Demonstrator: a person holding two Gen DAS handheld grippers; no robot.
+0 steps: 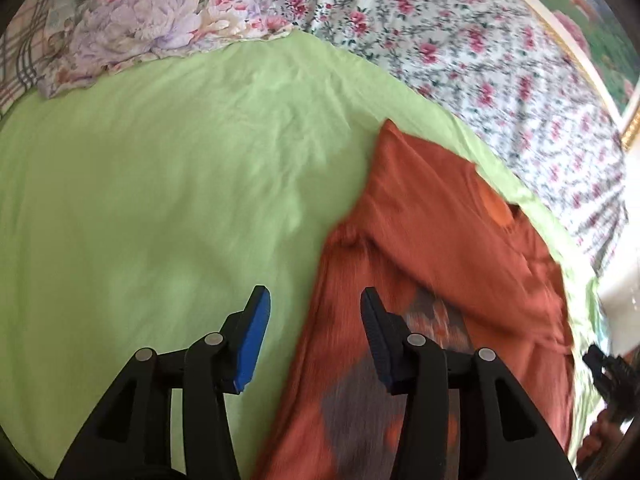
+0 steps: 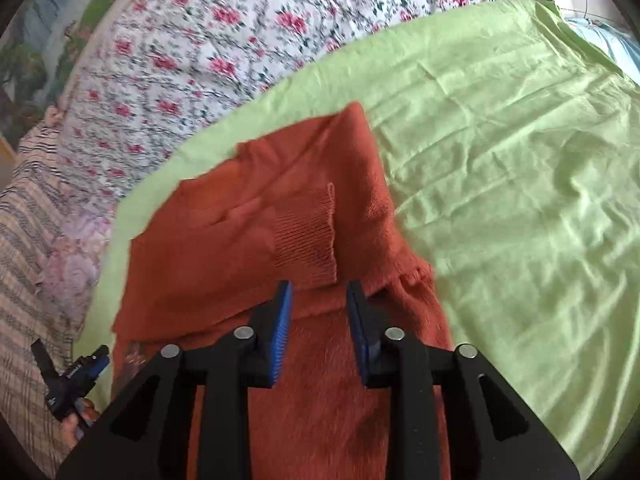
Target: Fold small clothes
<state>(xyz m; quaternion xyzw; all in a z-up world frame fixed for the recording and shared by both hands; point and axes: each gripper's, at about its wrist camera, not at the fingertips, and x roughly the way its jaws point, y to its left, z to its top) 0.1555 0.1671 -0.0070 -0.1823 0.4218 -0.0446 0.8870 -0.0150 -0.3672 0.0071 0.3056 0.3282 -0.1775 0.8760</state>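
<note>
An orange-red small sweater [image 1: 432, 240] with a dark print lies on the light green sheet [image 1: 160, 184], its sleeves folded over the body. My left gripper [image 1: 316, 300] is open and empty, its jaws straddling the sweater's left edge just above it. In the right wrist view the sweater [image 2: 256, 232] shows a ribbed cuff [image 2: 308, 240] lying on top. My right gripper [image 2: 318, 292] is open and empty, hovering over the sweater's middle just below that cuff. Each gripper shows at the other view's edge: the right gripper [image 1: 608, 372] and the left gripper [image 2: 72, 376].
A white quilt with pink flowers [image 1: 460, 48] lies behind the green sheet [image 2: 520, 184]. A lilac floral pillow [image 1: 152, 20] lies at the far left, and a plaid cloth [image 2: 28, 272] lies beside the bed. A framed picture [image 1: 592, 28] stands behind the bed.
</note>
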